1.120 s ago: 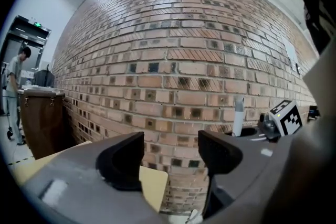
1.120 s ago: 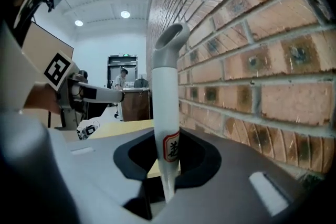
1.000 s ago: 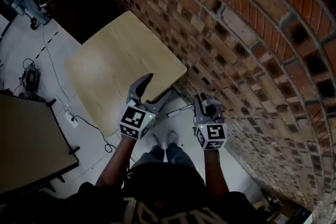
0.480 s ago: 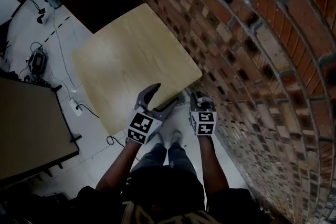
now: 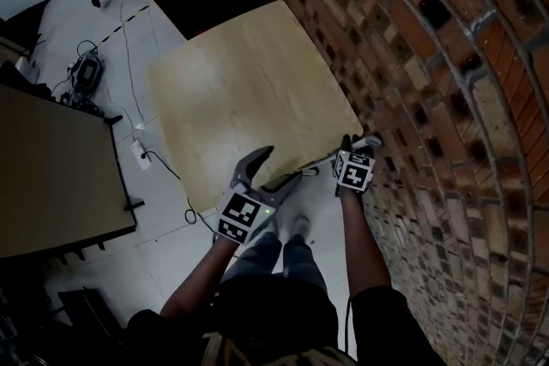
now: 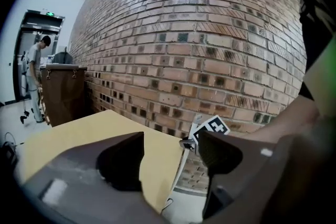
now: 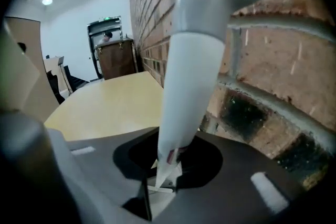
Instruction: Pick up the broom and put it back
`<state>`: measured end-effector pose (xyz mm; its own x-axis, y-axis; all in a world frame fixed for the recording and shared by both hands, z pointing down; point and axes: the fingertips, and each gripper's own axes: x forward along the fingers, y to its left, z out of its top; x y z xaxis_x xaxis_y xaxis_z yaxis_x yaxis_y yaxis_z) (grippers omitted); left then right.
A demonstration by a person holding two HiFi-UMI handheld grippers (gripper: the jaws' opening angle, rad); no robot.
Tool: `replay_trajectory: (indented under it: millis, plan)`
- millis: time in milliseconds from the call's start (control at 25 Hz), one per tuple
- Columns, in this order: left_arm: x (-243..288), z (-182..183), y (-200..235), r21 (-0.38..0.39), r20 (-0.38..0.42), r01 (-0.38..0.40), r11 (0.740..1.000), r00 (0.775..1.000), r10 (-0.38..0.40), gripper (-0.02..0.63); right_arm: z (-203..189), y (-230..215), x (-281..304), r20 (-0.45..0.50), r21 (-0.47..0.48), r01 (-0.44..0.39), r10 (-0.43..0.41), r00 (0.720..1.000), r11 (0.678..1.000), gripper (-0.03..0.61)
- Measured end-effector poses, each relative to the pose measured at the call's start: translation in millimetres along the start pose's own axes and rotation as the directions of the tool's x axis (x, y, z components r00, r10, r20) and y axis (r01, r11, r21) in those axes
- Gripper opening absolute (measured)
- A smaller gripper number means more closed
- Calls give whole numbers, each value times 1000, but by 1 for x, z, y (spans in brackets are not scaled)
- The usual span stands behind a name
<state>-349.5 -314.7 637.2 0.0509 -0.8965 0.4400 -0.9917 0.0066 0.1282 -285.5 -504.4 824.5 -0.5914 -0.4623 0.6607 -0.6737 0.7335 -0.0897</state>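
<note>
Pale wooden table (image 5: 249, 90) beside brick wall (image 5: 446, 81)

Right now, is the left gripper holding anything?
No, the left gripper shows its jaws wide apart in its own view, with nothing clamped between them.

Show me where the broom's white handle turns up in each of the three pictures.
Head view: broom handle, a short pale stick low centre, between the table edge and the right gripper.
Left gripper view: thin pale stick slanting down beside the table corner, right of centre.
Right gripper view: fills the centre, clamped in the jaws.
Shared landmark: the light wooden table.
</note>
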Motion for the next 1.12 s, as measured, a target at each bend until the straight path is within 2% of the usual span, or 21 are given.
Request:
replay_trajectory:
  millis: [80,160,240,360,560,720,1120]
  plan:
    - [-5,-3,2,-9,-1,-13,1000,1000,13,324,5,-6,9,-27,-12,14,-15,1000,1000,109]
    - [-8,-4,4,-12,2,-22,1000,1000,22,324,13,-7,8,-12,-17,19,-19,1000,1000,219]
    - [-9,-2,4,-13,10,-26,1000,1000,26,324,18,-3,-2,8,6,6,-6,1000,1000,293]
    - [-11,5,4,-18,32,-29,999,999,30,324,10,10,-21,23,34,-53,53,998,998,312]
    - [-14,15,3,-19,62,-41,999,997,42,324,-15,26,-47,-1,9,-114,114,993,993,318]
    - [-18,16,-4,-14,70,-43,999,997,44,324,-27,31,-61,-13,-29,-133,132,991,991,317]
    - [-35,7,-19,-8,68,-44,999,997,45,324,-34,46,-92,26,-26,-153,154,988,988,316]
